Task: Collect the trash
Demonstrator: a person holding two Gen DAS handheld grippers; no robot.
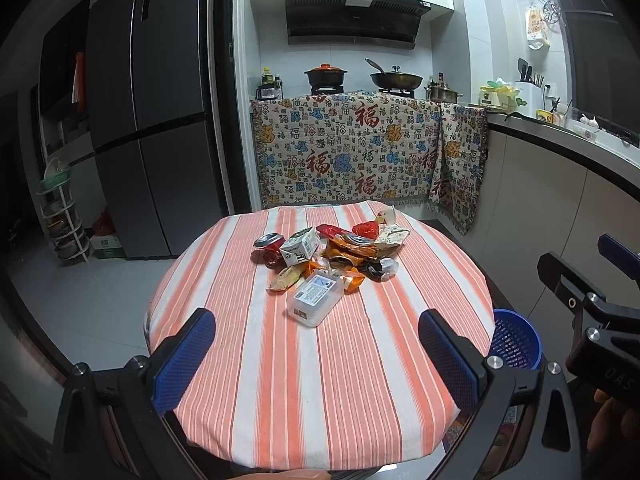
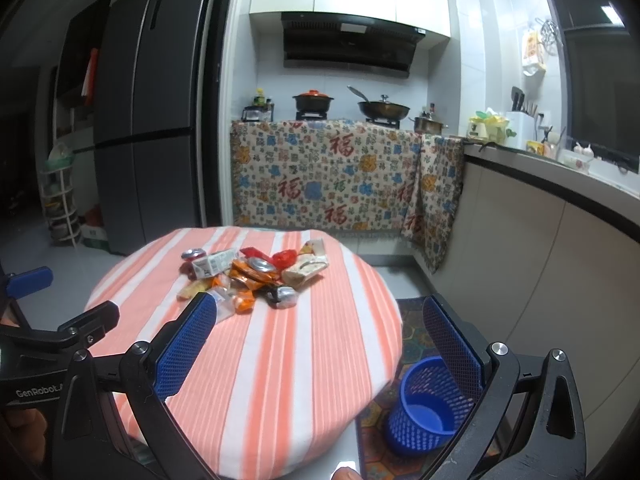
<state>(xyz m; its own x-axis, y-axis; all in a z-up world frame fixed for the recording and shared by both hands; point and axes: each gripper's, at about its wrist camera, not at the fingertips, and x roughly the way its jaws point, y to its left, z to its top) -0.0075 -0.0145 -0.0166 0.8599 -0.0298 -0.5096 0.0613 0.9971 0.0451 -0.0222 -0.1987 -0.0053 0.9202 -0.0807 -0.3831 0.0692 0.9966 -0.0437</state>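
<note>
A pile of trash (image 1: 332, 252) lies on the far half of a round table with an orange-striped cloth (image 1: 320, 360): a clear plastic box (image 1: 315, 299), a small white carton (image 1: 301, 246), crushed red cans (image 1: 269, 249), orange wrappers (image 1: 348, 249) and a beige packet (image 1: 392, 236). The pile also shows in the right wrist view (image 2: 252, 276). My left gripper (image 1: 316, 340) is open and empty over the near table. My right gripper (image 2: 320, 336) is open and empty near the table's right edge. A blue mesh bin (image 2: 424, 408) stands on the floor right of the table.
A grey fridge (image 1: 152, 120) stands at the left with a white rack (image 1: 64, 216) beside it. A patterned cloth (image 1: 360, 148) hangs over the stove counter behind the table. A long counter (image 1: 560, 184) runs along the right. A patterned mat (image 2: 416, 336) lies under the bin.
</note>
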